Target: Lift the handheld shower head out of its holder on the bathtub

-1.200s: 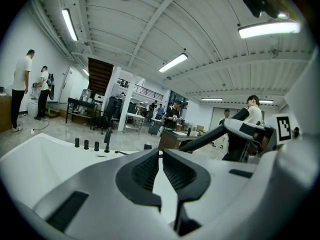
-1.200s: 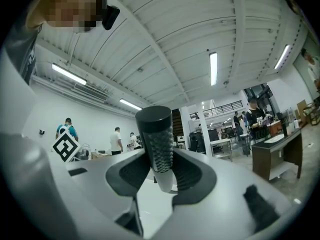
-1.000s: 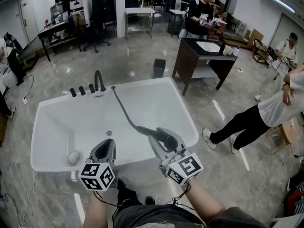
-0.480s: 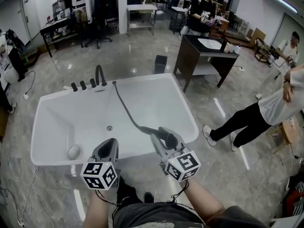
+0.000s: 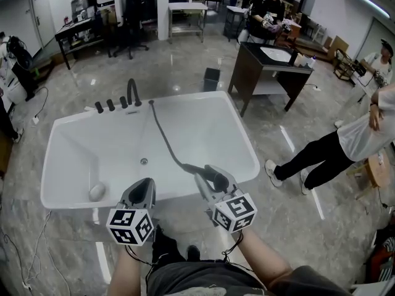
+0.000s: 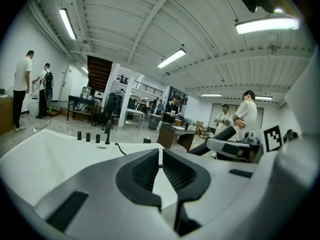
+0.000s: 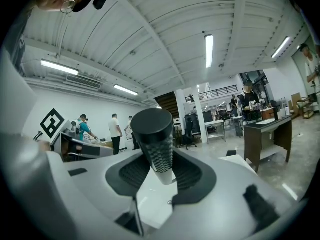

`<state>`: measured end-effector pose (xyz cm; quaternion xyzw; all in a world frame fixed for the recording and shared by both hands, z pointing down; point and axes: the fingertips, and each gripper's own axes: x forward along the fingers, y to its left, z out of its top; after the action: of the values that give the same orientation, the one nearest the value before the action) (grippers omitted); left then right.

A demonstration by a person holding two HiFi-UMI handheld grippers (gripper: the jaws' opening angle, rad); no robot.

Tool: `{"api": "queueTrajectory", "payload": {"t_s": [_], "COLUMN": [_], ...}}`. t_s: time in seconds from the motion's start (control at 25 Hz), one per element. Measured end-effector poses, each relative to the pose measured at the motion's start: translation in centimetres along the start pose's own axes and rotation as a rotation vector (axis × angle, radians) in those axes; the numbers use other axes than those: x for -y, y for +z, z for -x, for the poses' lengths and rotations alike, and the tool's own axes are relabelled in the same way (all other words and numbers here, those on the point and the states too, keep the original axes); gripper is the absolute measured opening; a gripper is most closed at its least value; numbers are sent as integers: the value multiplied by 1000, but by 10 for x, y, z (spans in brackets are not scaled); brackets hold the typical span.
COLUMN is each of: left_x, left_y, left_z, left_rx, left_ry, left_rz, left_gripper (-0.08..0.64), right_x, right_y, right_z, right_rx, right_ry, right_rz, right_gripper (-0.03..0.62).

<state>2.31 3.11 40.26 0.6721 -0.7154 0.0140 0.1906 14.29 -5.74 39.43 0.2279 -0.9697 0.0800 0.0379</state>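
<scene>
The black cylindrical handheld shower head [image 5: 217,179] sits at lower centre of the head view, over the near rim of the white bathtub [image 5: 248,148]. The right gripper [image 5: 212,185] holds it. Only the right gripper view shows the grip: ribbed pads pinch its knurled shaft. Only the head view shows its dark hose [image 5: 162,134] running to the far rim. At lower left, the left gripper [image 5: 142,191] has its jaws together, nothing between them.

Grey marble floor [image 5: 179,66], white bathtub [image 5: 92,156] standing on it, dark cabinet [image 5: 244,79] beyond
</scene>
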Motion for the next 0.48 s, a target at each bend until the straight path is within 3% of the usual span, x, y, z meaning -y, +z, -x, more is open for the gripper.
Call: {"api": "queueTrajectory", "payload": {"t_s": [0.48], "left_x": [1], "left_y": [-3], "left_z": [14], "left_rx": [4], "left_ry": [3], "left_rz": [2], "left_gripper": [32], "right_x": [-5], "right_y": [-5], "right_z": [3], "right_rx": [-12], "right_ry": [-8], "right_rz": [-9], "right_gripper": [144]}}
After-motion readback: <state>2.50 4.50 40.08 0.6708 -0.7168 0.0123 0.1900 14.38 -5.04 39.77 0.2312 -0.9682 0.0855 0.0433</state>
